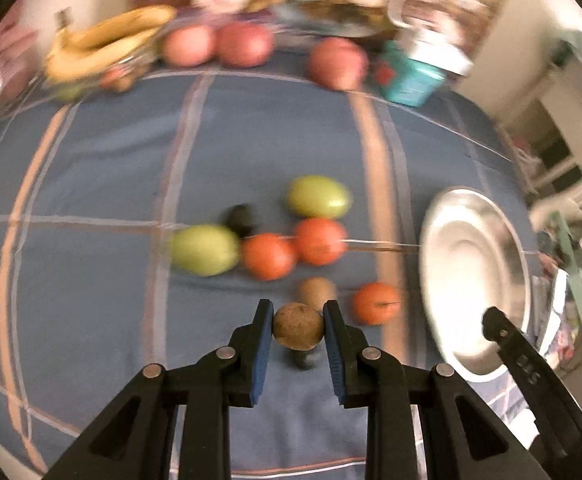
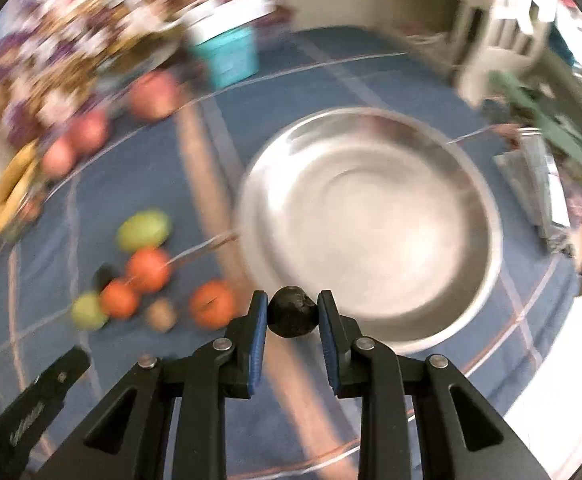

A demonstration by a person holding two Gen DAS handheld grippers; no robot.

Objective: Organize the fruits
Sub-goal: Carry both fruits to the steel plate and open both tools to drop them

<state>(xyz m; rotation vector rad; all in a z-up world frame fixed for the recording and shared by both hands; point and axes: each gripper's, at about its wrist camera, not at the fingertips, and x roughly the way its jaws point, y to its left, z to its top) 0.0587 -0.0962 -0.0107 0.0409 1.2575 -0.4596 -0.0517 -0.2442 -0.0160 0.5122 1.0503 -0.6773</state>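
My left gripper [image 1: 298,326] is shut on a brown kiwi-like fruit [image 1: 298,327], held above the blue checked cloth [image 1: 111,160]. My right gripper [image 2: 293,316] is shut on a small dark fruit [image 2: 292,317], held just in front of the near rim of an empty steel bowl [image 2: 371,224]. On the cloth lie three oranges [image 1: 267,256], two green fruits [image 1: 205,250], another brown fruit [image 1: 317,292] and another dark fruit [image 1: 241,216]. The bowl also shows in the left wrist view [image 1: 471,276], with the right gripper's finger in front of it.
At the far edge lie bananas [image 1: 107,44], three reddish apples [image 1: 245,44] and a teal box [image 1: 411,80]. A flowered cloth lies behind them. Furniture and clutter stand to the right of the bed [image 2: 531,160].
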